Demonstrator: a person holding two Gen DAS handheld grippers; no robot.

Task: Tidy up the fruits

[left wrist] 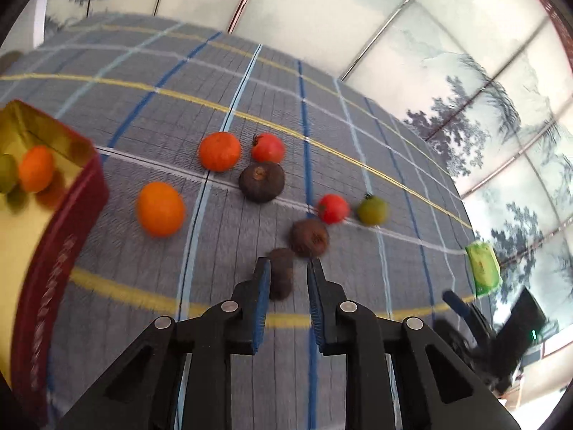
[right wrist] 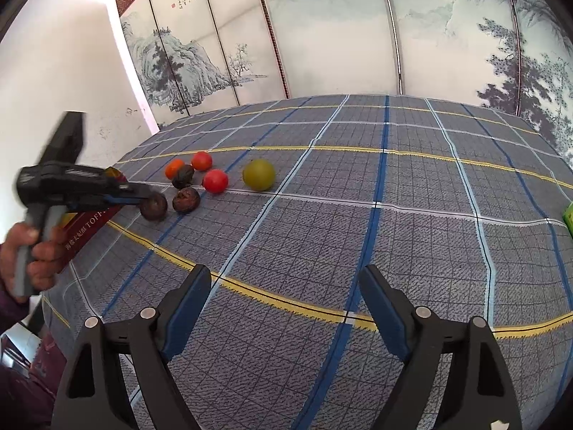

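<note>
Left wrist view: my left gripper (left wrist: 288, 265) is angled down at the plaid tablecloth (left wrist: 143, 114), with a dark brown fruit (left wrist: 281, 274) sitting between its blue pads. The jaws are drawn in narrow and I read them as closed on that fruit. The picture is smeared, though. The fruit lies against the pad on the picture's left, and a strip of cloth seems to show before the other pad. The blur stretches the fruit along the fingers. From the right wrist it looks round and wrinkled, so I can name no real long axis, nor which way its stem end points. It is at the near end of the fruit cluster, just beside the red-and-gold box (left wrist: 64, 236).

A second wrinkled brown fruit (left wrist: 308, 237) lies just beyond the fingertips, and a third, larger one (left wrist: 261, 181) farther back. Around them are two oranges (left wrist: 160, 208), two red tomatoes (left wrist: 333, 208) and a green tomato (left wrist: 372, 209). Inside the box I see an orange fruit (left wrist: 35, 168) and a green one at the frame's edge. A green packet (left wrist: 483, 268) lies well apart, at the cloth's right edge.

From the right wrist, the left tool shows side-on, its fingers reaching rightward and slightly down to the fruit, and the person's hand (right wrist: 35, 251) is wrapped round its grey handle below. My right gripper (right wrist: 286, 279) tilts down over bare cloth, its jaws spread wide with nothing between them.
</note>
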